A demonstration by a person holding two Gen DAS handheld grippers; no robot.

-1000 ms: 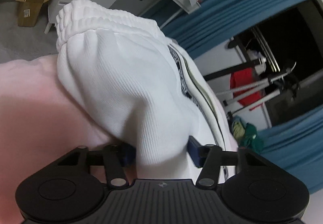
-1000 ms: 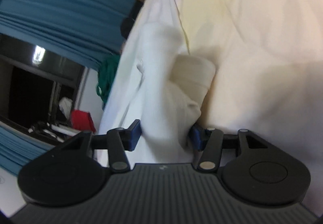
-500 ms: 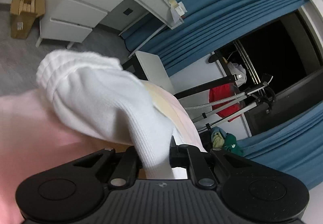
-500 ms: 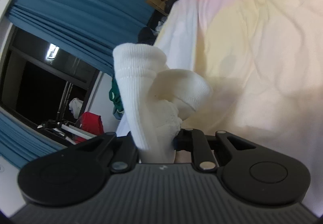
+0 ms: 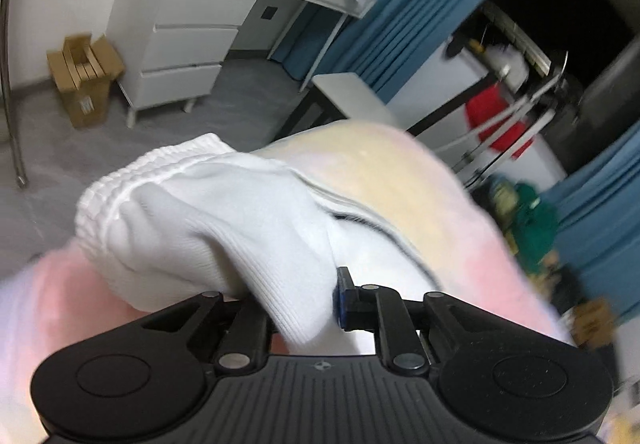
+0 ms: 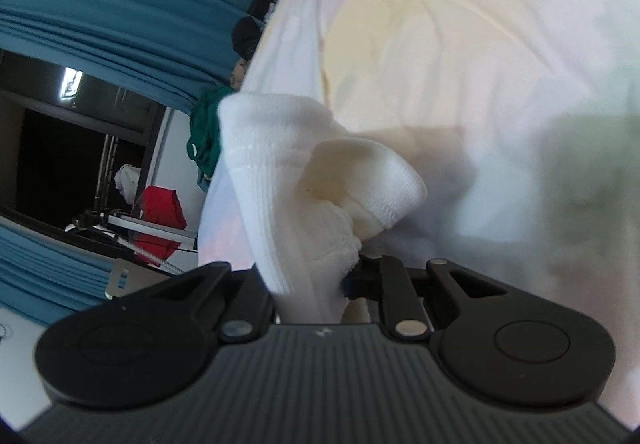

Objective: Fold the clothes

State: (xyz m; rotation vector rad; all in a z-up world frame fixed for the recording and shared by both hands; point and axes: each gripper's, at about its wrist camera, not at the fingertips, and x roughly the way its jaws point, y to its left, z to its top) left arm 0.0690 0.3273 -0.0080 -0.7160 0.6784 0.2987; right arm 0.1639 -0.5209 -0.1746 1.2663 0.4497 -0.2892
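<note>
white ribbed knit garment (image 5: 224, 228) is clamped between the fingers of the left gripper (image 5: 300, 304) and lifted over the pastel pink and yellow bedsheet (image 5: 420, 180). its elastic-banded end (image 6: 304, 188) is pinched likewise in the right gripper (image 6: 308, 284), above the same sheet.
</note>
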